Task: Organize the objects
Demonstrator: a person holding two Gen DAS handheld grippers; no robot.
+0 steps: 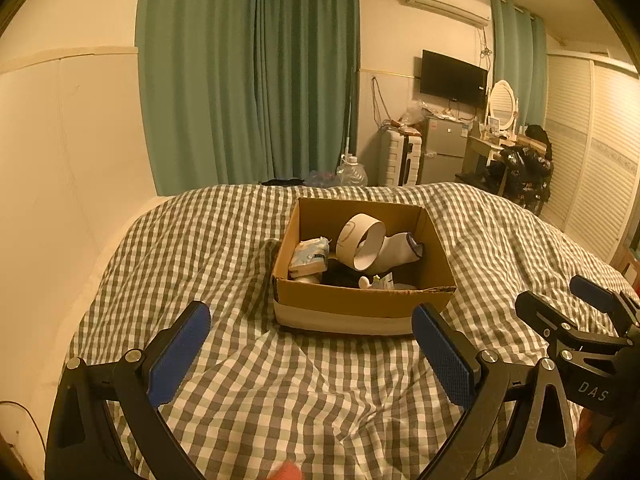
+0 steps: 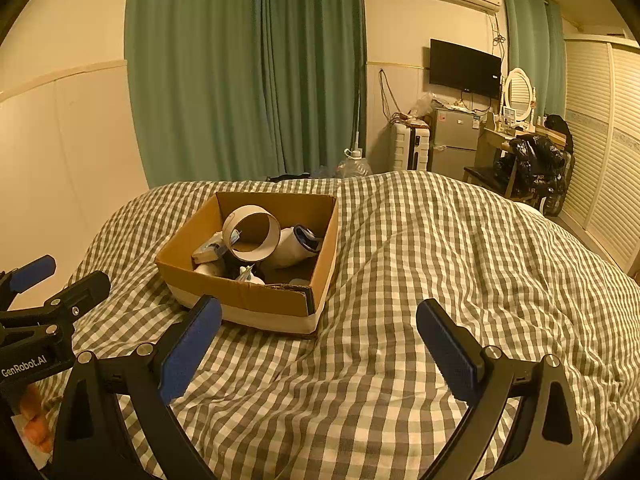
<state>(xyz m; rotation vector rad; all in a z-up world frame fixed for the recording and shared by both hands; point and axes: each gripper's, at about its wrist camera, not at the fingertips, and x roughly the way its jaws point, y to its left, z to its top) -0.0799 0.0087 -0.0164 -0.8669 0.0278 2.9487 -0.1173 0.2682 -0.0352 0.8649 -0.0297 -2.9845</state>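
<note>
An open cardboard box sits on the checked bed cover. In it lie a wide cardboard tape ring, a white sock, a pack of tissues and small white items. My left gripper is open and empty, held above the cover just in front of the box. My right gripper is open and empty, in front of and right of the box. The right gripper also shows at the right edge of the left wrist view, and the left gripper at the left edge of the right wrist view.
The checked cover spreads over the whole bed. A wall runs along the left. Green curtains, a water jug, a suitcase, a small fridge, a TV and a dressing table stand beyond the bed.
</note>
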